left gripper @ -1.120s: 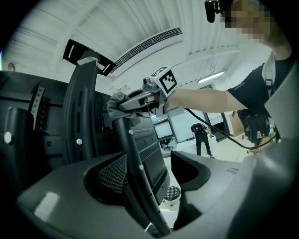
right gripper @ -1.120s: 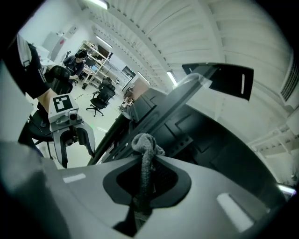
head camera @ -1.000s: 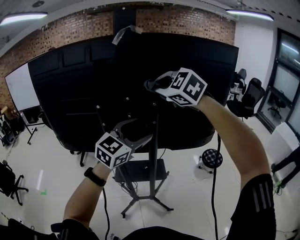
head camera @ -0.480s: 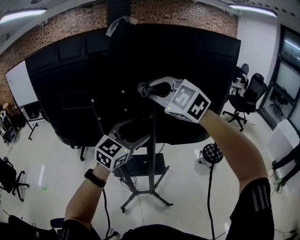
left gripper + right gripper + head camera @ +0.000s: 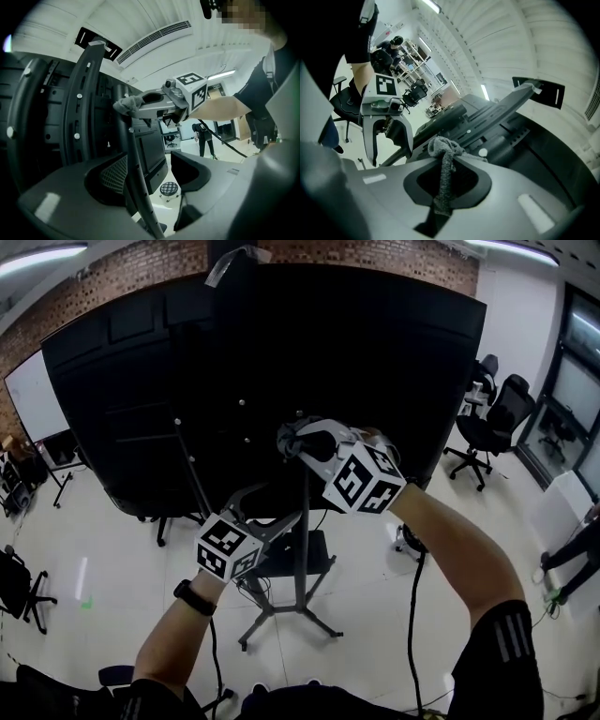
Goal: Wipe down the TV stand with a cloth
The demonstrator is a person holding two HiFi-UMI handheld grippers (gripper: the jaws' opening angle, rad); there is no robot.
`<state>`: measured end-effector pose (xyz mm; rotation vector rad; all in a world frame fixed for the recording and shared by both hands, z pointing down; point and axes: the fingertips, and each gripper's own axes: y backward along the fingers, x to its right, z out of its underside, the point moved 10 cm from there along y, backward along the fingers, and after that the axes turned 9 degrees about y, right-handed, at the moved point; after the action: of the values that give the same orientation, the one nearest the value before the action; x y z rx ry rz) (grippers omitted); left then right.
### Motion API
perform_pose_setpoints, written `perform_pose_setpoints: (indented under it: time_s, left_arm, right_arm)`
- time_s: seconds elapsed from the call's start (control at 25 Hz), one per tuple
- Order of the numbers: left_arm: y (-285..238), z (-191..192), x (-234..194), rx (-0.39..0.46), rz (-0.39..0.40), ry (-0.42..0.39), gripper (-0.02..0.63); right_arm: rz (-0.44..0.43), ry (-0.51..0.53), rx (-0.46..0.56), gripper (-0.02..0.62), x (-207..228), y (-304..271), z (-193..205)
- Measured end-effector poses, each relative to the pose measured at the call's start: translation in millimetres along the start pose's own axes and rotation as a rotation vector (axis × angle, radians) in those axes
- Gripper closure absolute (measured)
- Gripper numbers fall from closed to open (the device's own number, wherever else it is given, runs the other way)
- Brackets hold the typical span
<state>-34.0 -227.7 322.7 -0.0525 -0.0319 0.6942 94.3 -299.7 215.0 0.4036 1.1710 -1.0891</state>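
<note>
The big black TV (image 5: 281, 352) shows its back, mounted on a thin black stand pole (image 5: 302, 549) with splayed feet (image 5: 281, 620). My right gripper (image 5: 292, 439) is shut on a grey cloth (image 5: 289, 433) and presses it against the top of the pole, just under the TV. In the right gripper view the cloth (image 5: 443, 159) hangs bunched between my jaws. My left gripper (image 5: 286, 500) sits lower and is open, its jaws standing either side of the pole (image 5: 136, 178) with gaps on both sides. The cloth (image 5: 127, 104) also shows above it in the left gripper view.
A small black shelf (image 5: 319, 563) hangs on the stand low down. A round stool (image 5: 412, 542) stands to the right of the stand, office chairs (image 5: 492, 413) further right, a whiteboard (image 5: 33, 404) at left. A person (image 5: 574, 563) stands at the right edge.
My right gripper has slid down the pole with the cloth, from beside the TV's back to just under it. The left gripper has stayed around the pole.
</note>
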Motion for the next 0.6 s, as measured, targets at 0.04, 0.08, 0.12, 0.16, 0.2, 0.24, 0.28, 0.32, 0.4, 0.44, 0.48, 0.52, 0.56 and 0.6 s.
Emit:
perform_pose_setpoints:
  time_s: [0.04, 0.08, 0.12, 0.16, 0.2, 0.24, 0.28, 0.32, 0.4, 0.44, 0.48, 0.52, 0.56, 0.6]
  left_arm:
    - [0.3, 4.5, -0.7, 0.000, -0.001, 0.008, 0.293]
    - [0.7, 9.7, -1.5, -0.001, -0.002, 0.016, 0.293]
    - [1.4, 15.5, -2.2, -0.002, -0.005, 0.024, 0.293]
    - [2.3, 22.1, -2.9, -0.004, -0.009, 0.033, 0.293]
    - [3.0, 29.3, -3.5, -0.008, -0.012, 0.042, 0.293]
    - [3.0, 36.7, -3.9, -0.015, -0.014, 0.051, 0.293]
    - [2.5, 44.1, -4.0, -0.022, -0.014, 0.059, 0.293]
    - [1.6, 51.3, -3.9, -0.028, -0.014, 0.068, 0.293]
    - [0.1, 64.6, -3.3, -0.038, -0.016, 0.087, 0.293]
    - [-0.4, 70.6, -3.3, -0.041, -0.017, 0.095, 0.293]
    - [-1.0, 76.2, -3.7, -0.046, -0.018, 0.102, 0.293]
    - [-1.9, 81.6, -4.3, -0.050, -0.019, 0.107, 0.293]
    - [-2.9, 86.9, -4.9, -0.054, -0.020, 0.113, 0.293]
    - [-3.9, 92.2, -5.4, -0.057, -0.020, 0.119, 0.293]
  right_arm:
    - [-0.009, -0.005, 0.002, 0.575, -6.4, -1.5, 4.9]
    - [-0.015, -0.008, 0.004, 0.575, -12.6, -2.5, 9.2]
    - [-0.016, -0.009, 0.006, 0.575, -18.6, -3.1, 12.8]
    - [-0.008, -0.012, 0.011, 0.575, -24.0, -3.5, 15.6]
    - [0.009, -0.019, 0.020, 0.574, -28.3, -3.5, 17.5]
    - [0.029, -0.031, 0.031, 0.574, -31.3, -3.1, 18.8]
    - [0.047, -0.042, 0.040, 0.574, -34.0, -2.4, 19.9]
    - [0.057, -0.046, 0.046, 0.574, -37.5, -2.1, 21.0]
    - [0.059, -0.027, 0.039, 0.575, -49.3, -4.4, 25.2]
    - [0.055, -0.010, 0.027, 0.574, -57.0, -7.1, 28.4]
    - [0.051, 0.004, 0.016, 0.575, -64.6, -10.4, 32.2]
    - [0.046, 0.011, 0.010, 0.574, -71.7, -13.5, 36.1]
    - [0.043, 0.013, 0.010, 0.575, -78.4, -16.0, 39.8]
    - [0.040, 0.012, 0.012, 0.575, -85.0, -17.9, 43.3]
